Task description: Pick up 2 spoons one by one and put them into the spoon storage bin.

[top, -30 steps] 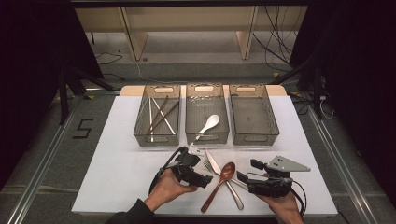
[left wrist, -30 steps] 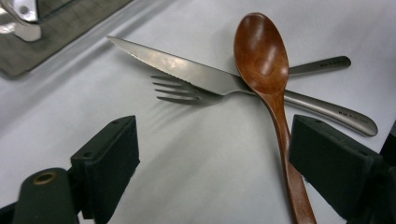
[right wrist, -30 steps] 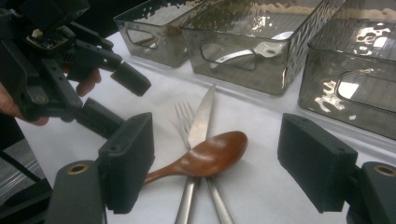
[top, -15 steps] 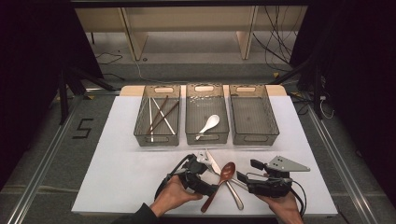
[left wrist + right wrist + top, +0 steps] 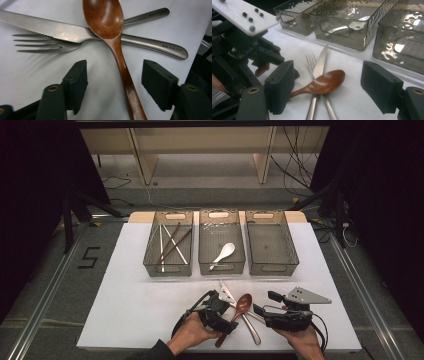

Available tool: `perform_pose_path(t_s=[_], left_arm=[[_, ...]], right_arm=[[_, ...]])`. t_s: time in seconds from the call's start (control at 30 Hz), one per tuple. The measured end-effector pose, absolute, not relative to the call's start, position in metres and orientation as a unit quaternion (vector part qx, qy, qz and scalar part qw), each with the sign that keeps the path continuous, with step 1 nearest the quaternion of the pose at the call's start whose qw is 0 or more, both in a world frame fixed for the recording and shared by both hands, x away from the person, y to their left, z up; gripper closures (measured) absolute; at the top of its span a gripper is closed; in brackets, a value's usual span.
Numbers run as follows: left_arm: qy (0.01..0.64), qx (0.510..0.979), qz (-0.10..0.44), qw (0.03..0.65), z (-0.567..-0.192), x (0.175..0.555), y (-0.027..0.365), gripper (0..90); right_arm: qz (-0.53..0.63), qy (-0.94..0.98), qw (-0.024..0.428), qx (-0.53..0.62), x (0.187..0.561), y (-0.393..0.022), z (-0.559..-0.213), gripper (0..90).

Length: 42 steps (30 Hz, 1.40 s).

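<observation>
A brown wooden spoon lies across a steel knife and a steel fork on the white table. Its handle runs between the jaws of my left gripper, nearer the right one. Those jaws have just been closing, and gaps still show on both sides, so the gripper is open. From above, the left gripper sits over the spoon handle. My right gripper hovers open just right of the cutlery. In its own view the right gripper faces the spoon.
Three clear bins stand in a row at the back. The left bin holds chopsticks, the middle bin a white spoon, and the right bin has nothing in it. The table's front edge is close behind both hands.
My left gripper has shifted right and slightly down onto the spoon's handle, and its jaws have narrowed around it. The right gripper has stayed put.
</observation>
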<state>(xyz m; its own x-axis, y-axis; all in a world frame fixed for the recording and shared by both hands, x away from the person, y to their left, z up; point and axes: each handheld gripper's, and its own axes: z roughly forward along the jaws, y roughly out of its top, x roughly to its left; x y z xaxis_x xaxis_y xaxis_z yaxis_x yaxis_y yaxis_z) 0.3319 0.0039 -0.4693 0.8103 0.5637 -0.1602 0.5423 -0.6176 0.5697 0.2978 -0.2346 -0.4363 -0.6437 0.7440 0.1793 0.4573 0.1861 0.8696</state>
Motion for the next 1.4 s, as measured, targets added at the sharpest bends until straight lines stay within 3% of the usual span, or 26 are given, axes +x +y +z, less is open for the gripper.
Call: perform_pose_path(t_s=[0.8,1.4], left_arm=[[0.262,0.922,0.046,0.283,-0.4733,0.3298,-0.0068,78.3],[0.239,0.923,0.037,0.3,-0.4695,0.3335,0.0003,80.4]], right_arm=[[0.5,0.756,0.144,0.397,0.2982,-0.2351,-0.4364,27.9],[0.5,0.756,0.146,0.396,0.2985,-0.2355,-0.4366,27.9]])
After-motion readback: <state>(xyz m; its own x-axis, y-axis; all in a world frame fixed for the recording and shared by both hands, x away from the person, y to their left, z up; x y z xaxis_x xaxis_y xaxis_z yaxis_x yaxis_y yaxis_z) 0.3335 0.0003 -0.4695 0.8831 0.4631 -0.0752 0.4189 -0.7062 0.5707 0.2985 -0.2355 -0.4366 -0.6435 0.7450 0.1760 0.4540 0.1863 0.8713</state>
